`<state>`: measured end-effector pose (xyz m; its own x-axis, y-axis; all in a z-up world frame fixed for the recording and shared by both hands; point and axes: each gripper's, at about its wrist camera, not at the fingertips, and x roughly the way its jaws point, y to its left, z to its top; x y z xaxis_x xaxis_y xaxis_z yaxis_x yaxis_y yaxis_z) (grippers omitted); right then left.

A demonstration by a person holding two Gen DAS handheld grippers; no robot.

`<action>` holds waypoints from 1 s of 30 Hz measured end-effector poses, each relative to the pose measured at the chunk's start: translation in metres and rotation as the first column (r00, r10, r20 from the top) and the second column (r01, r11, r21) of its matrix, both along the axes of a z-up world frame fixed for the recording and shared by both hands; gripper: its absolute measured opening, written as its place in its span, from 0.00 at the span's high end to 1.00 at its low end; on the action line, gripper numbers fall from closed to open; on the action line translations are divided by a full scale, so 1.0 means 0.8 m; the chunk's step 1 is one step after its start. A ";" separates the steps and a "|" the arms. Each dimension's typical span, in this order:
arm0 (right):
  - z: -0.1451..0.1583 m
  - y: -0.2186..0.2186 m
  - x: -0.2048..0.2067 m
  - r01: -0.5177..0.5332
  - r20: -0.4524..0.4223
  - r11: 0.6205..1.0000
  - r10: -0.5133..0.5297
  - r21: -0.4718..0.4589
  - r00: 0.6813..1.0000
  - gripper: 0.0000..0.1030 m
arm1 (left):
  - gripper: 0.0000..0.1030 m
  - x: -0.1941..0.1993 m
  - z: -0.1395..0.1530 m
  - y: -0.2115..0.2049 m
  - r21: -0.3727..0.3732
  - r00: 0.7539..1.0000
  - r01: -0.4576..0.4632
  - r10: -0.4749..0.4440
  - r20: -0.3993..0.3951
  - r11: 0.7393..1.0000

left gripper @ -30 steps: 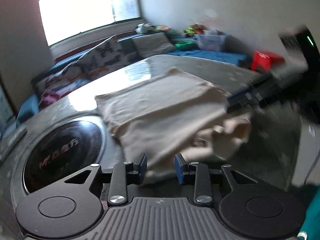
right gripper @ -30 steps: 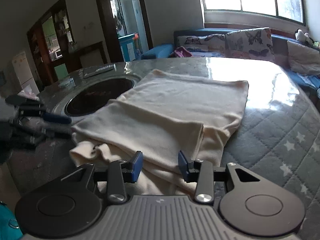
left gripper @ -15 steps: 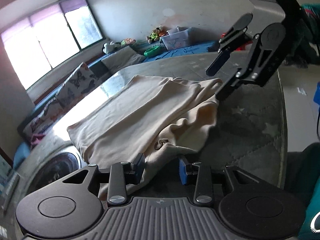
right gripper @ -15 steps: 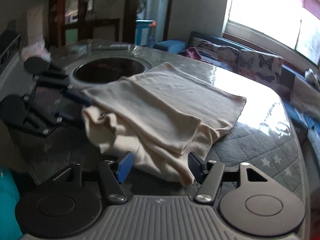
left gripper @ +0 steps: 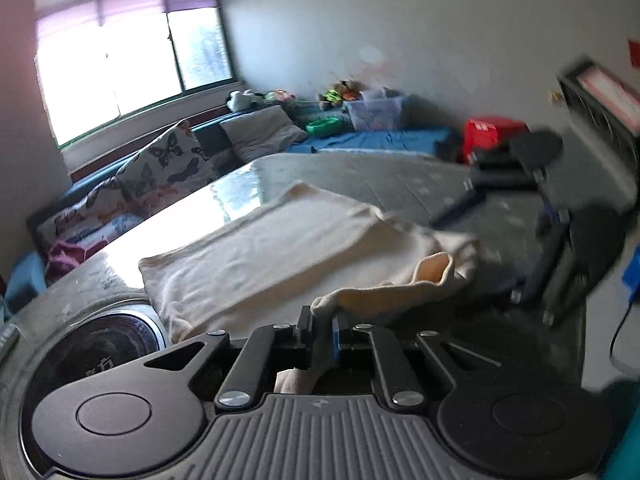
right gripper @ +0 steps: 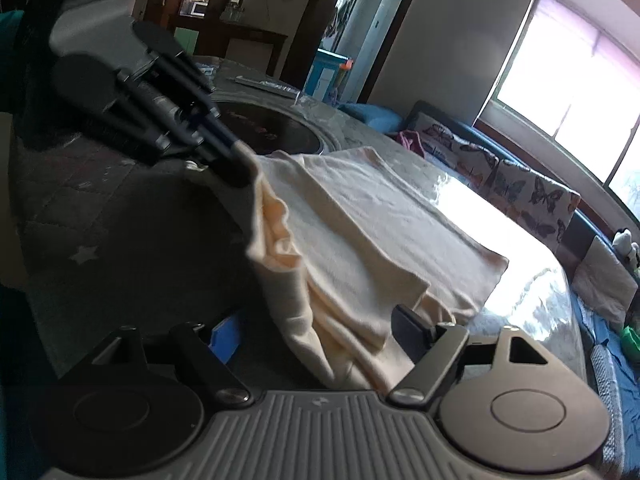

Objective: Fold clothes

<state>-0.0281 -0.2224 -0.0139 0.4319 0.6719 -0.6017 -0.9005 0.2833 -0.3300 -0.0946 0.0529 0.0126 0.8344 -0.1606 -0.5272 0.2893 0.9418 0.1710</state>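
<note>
Cream garment (left gripper: pixel 272 256) | pinched by left tongs (left gripper: pixel 322 334) | labels unreadable

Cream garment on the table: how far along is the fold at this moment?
Done: the cream garment already lies in flat layers on the quilted table cover. In hand: the left gripper is shut on a near corner and lifts it. Left: the right gripper is open, straddling the other near edge, nothing gripped; that end looks rumpled and unfolded.
</note>
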 end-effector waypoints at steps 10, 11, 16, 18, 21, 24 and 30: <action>0.008 0.020 0.066 0.061 -0.262 0.997 -0.045 0.053 0.964 0.83 | 0.82 0.010 -0.004 0.010 -0.019 0.999 -0.025 0.025 -0.022 0.999; 0.011 0.020 0.071 0.067 -0.287 0.996 -0.047 0.061 0.957 0.84 | 0.80 0.006 -0.007 0.009 -0.010 0.999 -0.027 0.027 -0.022 1.000; 0.022 0.022 0.089 0.100 -0.343 0.991 -0.062 0.094 0.937 0.85 | 0.63 -0.013 -0.023 0.003 0.061 0.999 -0.029 0.029 -0.012 0.998; 0.025 0.024 0.092 0.104 -0.341 0.990 -0.065 0.098 0.938 0.85 | 0.63 -0.016 -0.029 0.002 0.084 0.999 -0.022 0.024 -0.022 0.996; 0.027 0.027 0.092 0.105 -0.332 0.989 -0.065 0.103 0.941 0.85 | 0.63 -0.017 -0.038 0.004 0.126 0.999 -0.030 0.034 -0.027 0.992; 0.027 0.028 0.089 0.114 -0.322 0.988 -0.075 0.105 0.944 0.87 | 0.63 -0.018 -0.044 0.010 0.163 0.999 -0.038 0.042 -0.024 0.986; 0.025 0.017 0.076 0.137 -0.314 0.979 -0.085 0.149 0.946 0.92 | 0.94 -0.017 -0.036 0.027 0.092 0.998 -0.049 0.053 -0.043 0.995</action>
<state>0.0325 -0.2086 0.0060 0.3236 0.7318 -0.5998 -0.9099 0.4146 0.0150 -0.1085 0.0746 -0.0164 0.8153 -0.0677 -0.5750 0.2504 0.9367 0.2447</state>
